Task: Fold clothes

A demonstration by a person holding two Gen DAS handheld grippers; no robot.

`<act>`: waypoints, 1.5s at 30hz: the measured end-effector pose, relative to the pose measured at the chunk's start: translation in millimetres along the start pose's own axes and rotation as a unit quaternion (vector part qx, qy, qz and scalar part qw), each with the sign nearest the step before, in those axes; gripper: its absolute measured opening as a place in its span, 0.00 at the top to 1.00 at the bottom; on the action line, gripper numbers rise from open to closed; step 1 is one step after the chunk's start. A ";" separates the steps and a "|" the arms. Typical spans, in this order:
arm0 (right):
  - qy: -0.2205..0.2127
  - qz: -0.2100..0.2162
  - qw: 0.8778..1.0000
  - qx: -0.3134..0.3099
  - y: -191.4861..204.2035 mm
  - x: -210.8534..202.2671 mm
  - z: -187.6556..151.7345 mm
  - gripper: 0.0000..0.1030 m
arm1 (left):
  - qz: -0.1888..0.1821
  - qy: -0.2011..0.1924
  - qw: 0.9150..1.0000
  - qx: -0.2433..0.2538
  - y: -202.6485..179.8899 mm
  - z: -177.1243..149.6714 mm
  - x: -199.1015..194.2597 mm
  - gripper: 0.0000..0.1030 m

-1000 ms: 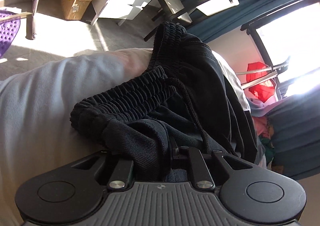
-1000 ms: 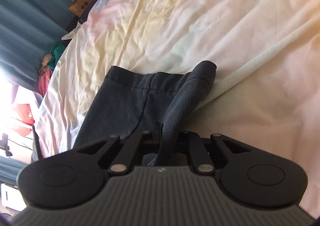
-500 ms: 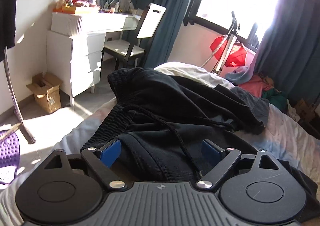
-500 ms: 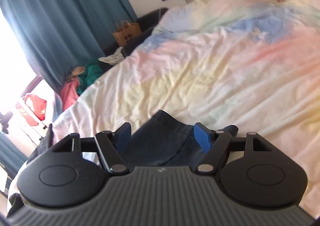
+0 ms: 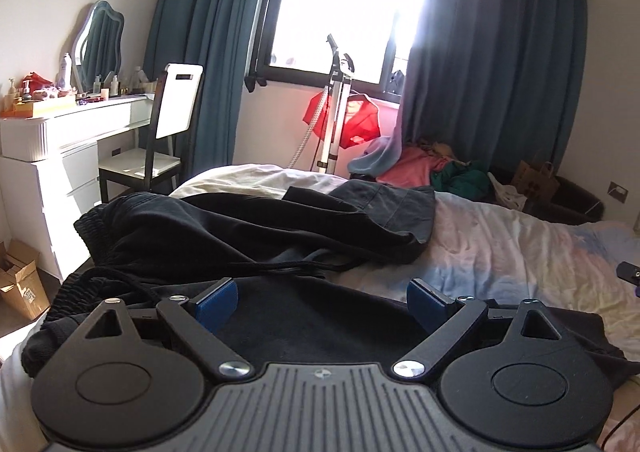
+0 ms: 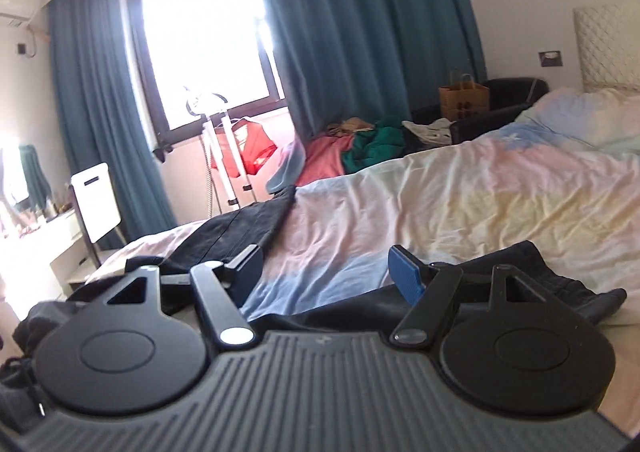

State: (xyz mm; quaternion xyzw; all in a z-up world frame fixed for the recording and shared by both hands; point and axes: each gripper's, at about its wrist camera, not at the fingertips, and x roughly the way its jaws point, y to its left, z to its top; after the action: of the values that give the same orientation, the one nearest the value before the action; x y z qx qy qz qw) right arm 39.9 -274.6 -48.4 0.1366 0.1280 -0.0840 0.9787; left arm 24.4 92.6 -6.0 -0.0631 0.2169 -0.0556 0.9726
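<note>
On the bed [image 5: 500, 248] the black trousers [image 5: 240, 228] lie loosely doubled while the left gripper [image 5: 322, 298] and right gripper [image 6: 326, 266] hover wide, holding nothing.

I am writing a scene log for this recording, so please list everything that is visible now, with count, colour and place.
black trousers: 1, black, crumpled on the bed's near end
bed sheet: 1, pastel tie-dye, covering the bed
curtains: 2, teal, either side of the window
dresser: 1, white, left wall, small items on top
mirror: 1, wavy frame, on the dresser
chair: 1, white and dark, by the dresser
clothes pile: 1, pink, green, beyond the bed
paper bag: 1, brown, far corner
left gripper: 1, black, blue pads, open
right gripper: 1, black, blue pads, open
</note>
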 end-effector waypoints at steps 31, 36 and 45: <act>0.028 0.021 0.999 -0.020 25.5 52.5 -23.7 0.30 | -0.040 -0.005 0.997 0.066 -39.3 -28.1 68.2 0.05; 0.032 0.019 0.999 -0.001 15.5 54.2 -23.9 0.30 | -0.055 -0.024 0.995 0.076 -66.3 11.1 80.5 0.03; 0.033 -0.011 0.999 -0.036 14.6 69.7 -32.0 0.30 | -0.057 0.021 0.997 0.057 -59.3 -19.7 109.5 0.03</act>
State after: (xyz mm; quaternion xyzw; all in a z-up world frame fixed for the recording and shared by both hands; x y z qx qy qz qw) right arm 102.0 -260.5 -93.7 0.1022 0.1643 -0.0854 0.9774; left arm 109.7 17.4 -60.5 -0.0187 0.2297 -0.1247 0.9651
